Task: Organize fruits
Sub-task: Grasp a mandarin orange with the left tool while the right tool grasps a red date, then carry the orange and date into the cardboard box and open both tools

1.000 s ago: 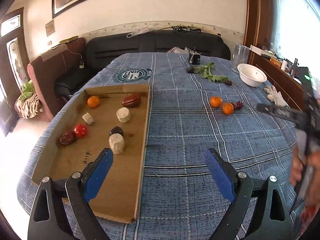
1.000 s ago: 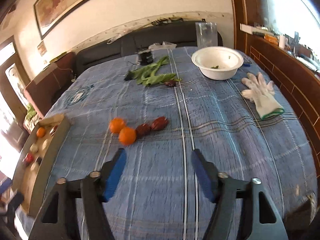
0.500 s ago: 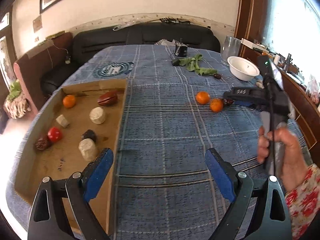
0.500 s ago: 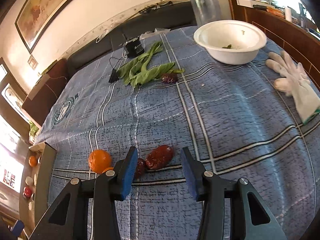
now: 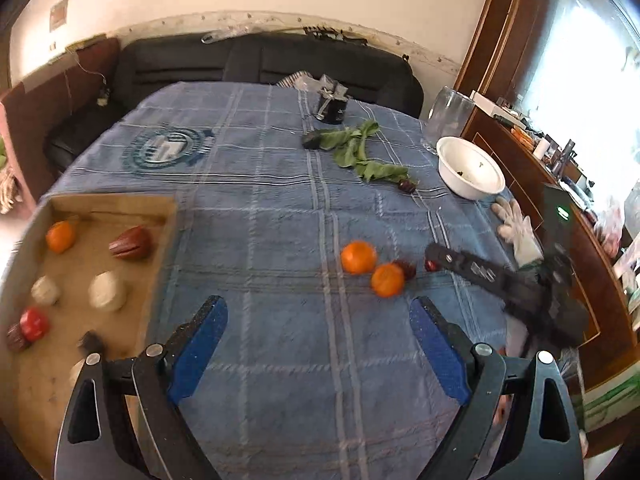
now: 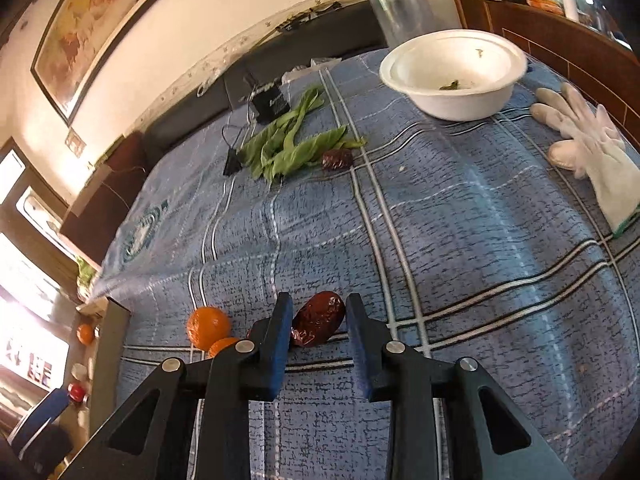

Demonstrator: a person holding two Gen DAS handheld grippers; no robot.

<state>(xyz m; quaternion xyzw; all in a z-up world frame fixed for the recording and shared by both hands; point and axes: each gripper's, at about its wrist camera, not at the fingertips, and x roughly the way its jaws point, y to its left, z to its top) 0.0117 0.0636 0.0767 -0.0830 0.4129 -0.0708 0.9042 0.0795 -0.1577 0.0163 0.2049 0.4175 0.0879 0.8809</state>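
Right wrist view: we are bracketing the red date (image 6: pixel 318 318) with the right gripper (image 6: pixel 316 326), its fingers apart on either side and not yet clamped. Going left to right, the cardboard tray (image 5: pixel 160 240) is sitting at nine o'clock with fruit already in it, the left gripper (image 5: pixel 318 344) is hanging wide apart and empty, and two oranges (image 5: pixel 359 256) are lying at the date's nine o'clock. We are judging it best to close gently across the date's middle, keeping clear of the nearer orange (image 6: pixel 222 346), since the wrinkled skin may slip.
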